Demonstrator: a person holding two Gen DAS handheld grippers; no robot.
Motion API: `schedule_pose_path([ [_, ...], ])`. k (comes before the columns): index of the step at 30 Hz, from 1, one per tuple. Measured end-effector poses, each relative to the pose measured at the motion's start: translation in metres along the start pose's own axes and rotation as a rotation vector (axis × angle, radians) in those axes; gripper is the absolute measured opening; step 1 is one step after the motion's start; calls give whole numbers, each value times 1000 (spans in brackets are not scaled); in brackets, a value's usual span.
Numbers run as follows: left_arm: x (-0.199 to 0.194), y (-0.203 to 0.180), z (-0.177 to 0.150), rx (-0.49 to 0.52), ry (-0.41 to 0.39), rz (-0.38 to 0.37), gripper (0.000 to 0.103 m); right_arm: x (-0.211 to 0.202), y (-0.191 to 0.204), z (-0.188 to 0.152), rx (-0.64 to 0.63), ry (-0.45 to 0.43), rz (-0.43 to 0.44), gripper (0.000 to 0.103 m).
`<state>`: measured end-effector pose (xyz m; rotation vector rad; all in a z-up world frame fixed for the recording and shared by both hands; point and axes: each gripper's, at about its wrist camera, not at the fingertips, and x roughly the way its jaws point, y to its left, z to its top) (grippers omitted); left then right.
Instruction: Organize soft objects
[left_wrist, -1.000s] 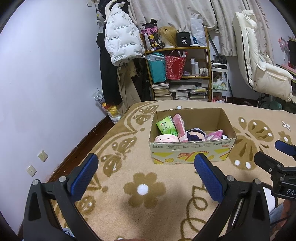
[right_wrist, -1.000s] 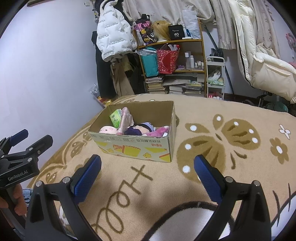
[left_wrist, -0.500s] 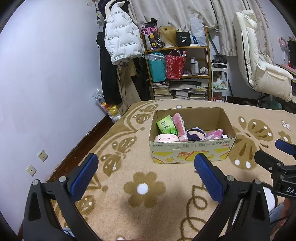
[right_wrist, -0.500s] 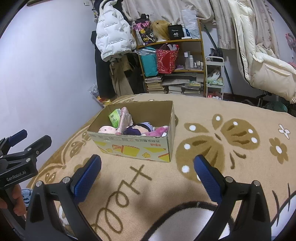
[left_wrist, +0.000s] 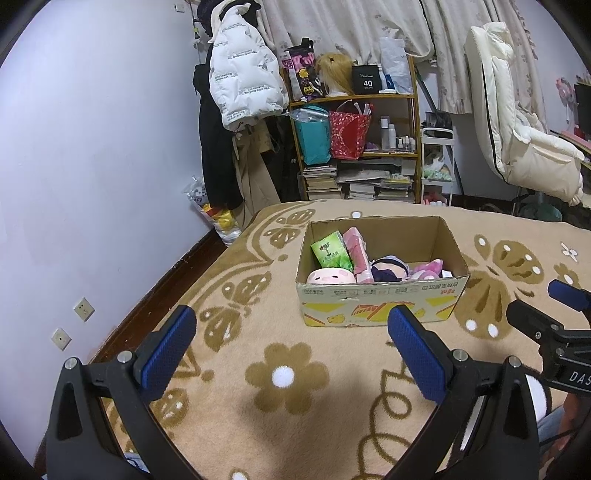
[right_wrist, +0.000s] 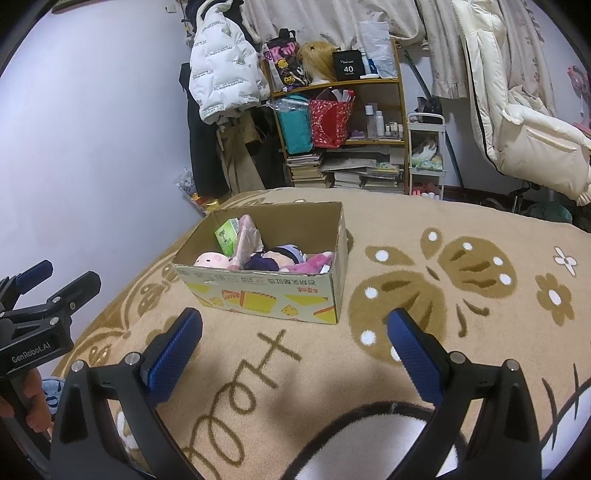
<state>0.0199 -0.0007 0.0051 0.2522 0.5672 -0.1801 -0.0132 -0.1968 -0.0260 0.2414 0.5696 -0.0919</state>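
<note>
Cardboard box (left_wrist: 382, 306) in front of us sits open-topped on the beige blanket (left_wrist: 280, 398) with its brown flower and butterfly pattern, and it holds all the soft things we can see. At its left end a pink round-faced plush (left_wrist: 330, 276) rests against the near wall, with a green packet (left_wrist: 331, 254) standing tilted behind it. A pink wrapped pack (left_wrist: 357, 254) leans beside the packet. Toward the middle lies a doll with dark hair (left_wrist: 388, 270), and next to it, at the right end, a magenta plush (left_wrist: 428, 268).

We hold our left gripper (left_wrist: 291, 345) low over the blanket, short of the box, with its blue-padded fingers (left_wrist: 168, 347) spread wide and nothing between them. Our right gripper (right_wrist: 294, 347) hovers the same way, fingers (right_wrist: 413, 350) parted and empty, nearer the box's right corner. From the right wrist view the left tool shows at the left edge with a hand (right_wrist: 26, 402) wrapped around its grip; from the left wrist view the right tool shows at the right edge.

Beyond the blanket, a wooden shelf (left_wrist: 354, 147) against the far wall carries a teal bag (left_wrist: 313, 136), a red bag (left_wrist: 348, 134), small bottles and stacked books. A white puffer jacket (left_wrist: 243, 85) hangs to its left, and a cream coat (left_wrist: 517, 133) is draped at the right.
</note>
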Motion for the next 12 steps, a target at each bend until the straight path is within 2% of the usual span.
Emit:
schedule_pose_path([
  [12,-1,-1,0,4,1,2,102,0,0,1,0,2,2,103],
])
